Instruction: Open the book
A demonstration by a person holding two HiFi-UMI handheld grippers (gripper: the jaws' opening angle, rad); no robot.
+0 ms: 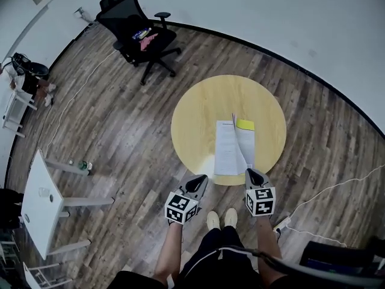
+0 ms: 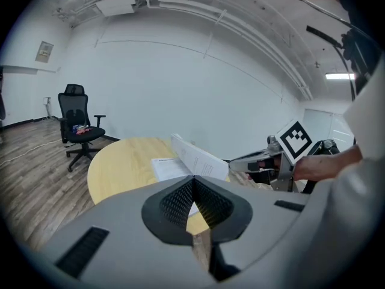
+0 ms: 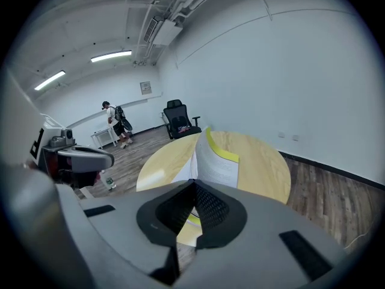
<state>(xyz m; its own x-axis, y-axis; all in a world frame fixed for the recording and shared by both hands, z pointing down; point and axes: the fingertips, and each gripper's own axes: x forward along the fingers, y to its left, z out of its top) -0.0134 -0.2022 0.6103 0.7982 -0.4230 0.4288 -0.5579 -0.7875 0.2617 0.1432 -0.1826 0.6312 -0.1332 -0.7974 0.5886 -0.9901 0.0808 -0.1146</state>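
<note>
1. The book (image 1: 230, 149) lies open on the round yellow counter (image 1: 198, 110). It is on the half nearest the person, with its near edge close to the rim.
2. Its white printed pages face up. Some leaves stand up along the middle, and a yellow cover (image 1: 245, 124) shows at the far right corner.
3. The left gripper (image 1: 199, 181) is off the counter, just outside the near rim and to the left of the book, pointing toward the counter.
4. Its jaws are together: the black pads meet in one line with nothing between them. In the left gripper view the book lies beyond them.
5. The right gripper (image 1: 252, 174) is also at the near rim. In the head view its tip is by the book's near right corner, and I cannot tell whether it touches the book.
6. Its jaws are likewise closed on nothing. In the right gripper view the book lies past them, with the raised leaves upright.
7. The two grippers are side by side and apart, each with its marker cube facing up.
8. The person's shoes (image 1: 221, 219) stand on the wooden floor (image 1: 126, 131) between the grippers.
9. A black chair (image 1: 139, 35) stands well beyond the counter, far left, with coloured things on its seat.
10. A bottle (image 1: 85, 165) lies on the floor at the left.
</note>
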